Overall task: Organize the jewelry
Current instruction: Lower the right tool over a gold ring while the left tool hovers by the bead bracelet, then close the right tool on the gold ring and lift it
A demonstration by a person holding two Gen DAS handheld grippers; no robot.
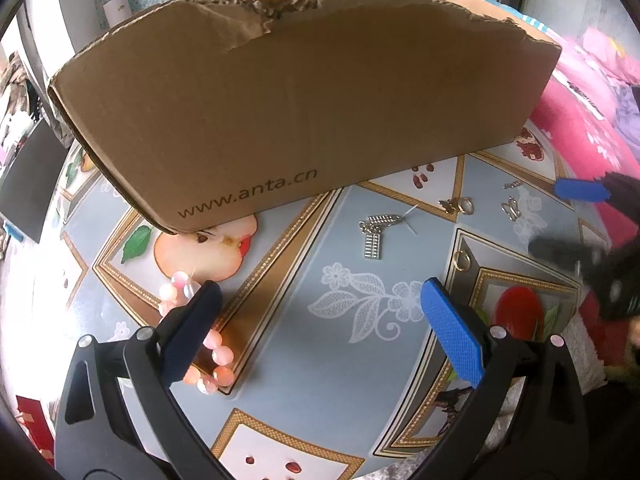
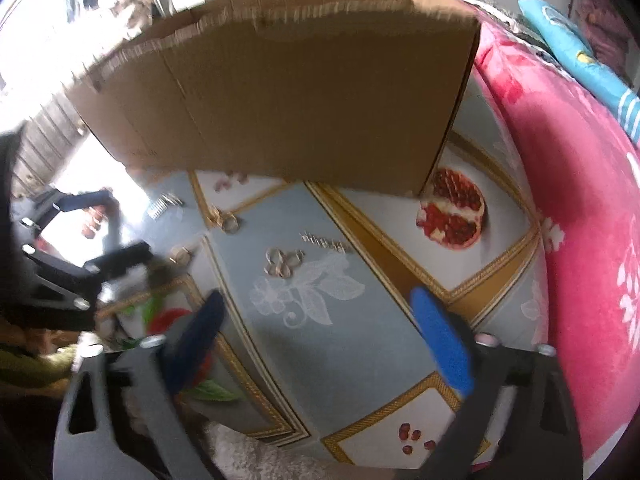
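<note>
Patterned tabletop [image 2: 360, 352] lay beneath both spread, empty tongs, left [image 1: 320, 312] and right [image 2: 316, 320]; silver jewelry [image 2: 282, 262], seemingly earrings, sat just ahead.

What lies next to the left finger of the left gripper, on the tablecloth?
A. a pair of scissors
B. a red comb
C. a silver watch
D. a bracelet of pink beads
D: in the left wrist view, a bracelet of pink beads curves along the outer side of the left gripper's left finger, partly hidden behind it, on the patterned tablecloth.
</note>
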